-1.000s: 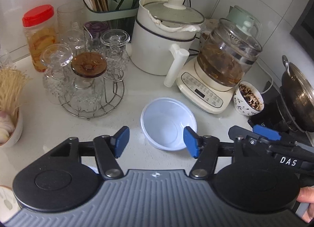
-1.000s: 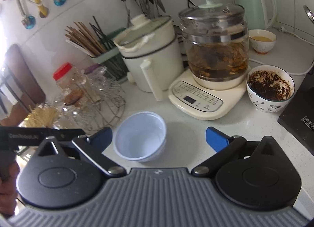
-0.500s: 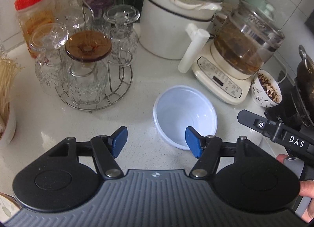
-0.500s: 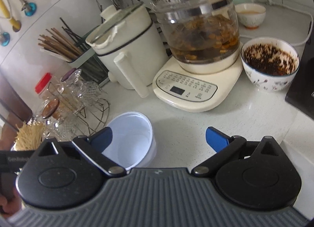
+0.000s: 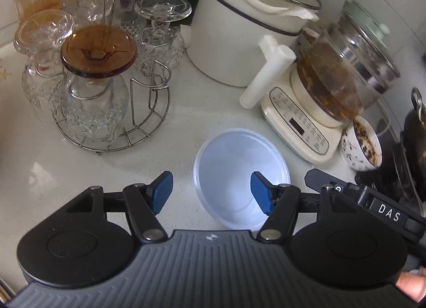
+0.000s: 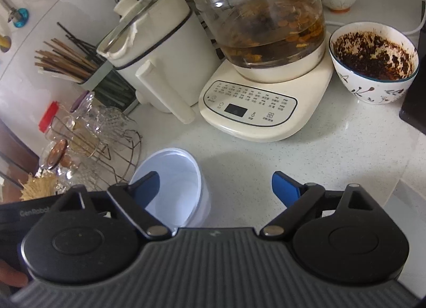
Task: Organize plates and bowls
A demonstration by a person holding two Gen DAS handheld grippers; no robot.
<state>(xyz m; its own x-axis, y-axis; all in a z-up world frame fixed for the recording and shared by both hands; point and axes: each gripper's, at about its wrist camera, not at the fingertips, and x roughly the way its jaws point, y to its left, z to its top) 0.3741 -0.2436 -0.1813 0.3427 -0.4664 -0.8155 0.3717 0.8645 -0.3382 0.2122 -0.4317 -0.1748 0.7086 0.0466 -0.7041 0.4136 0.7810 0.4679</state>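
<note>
white bowl (image 5: 234, 164): 1 | patterned bowls (image 6: 372, 63): 2 | hand-held grippers (image 5: 210, 191): 2

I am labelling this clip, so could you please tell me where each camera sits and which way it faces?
Left wrist: rides the left gripper, angled down at the white bowl and glass rack; a fingertip shows bottom right.
Right wrist: rides the right gripper, jaws closing with nothing gripped, facing the glass kettle; a finger shows bottom left.
Shared: white bowl, white pot, kettle, each other's gripper.
</note>
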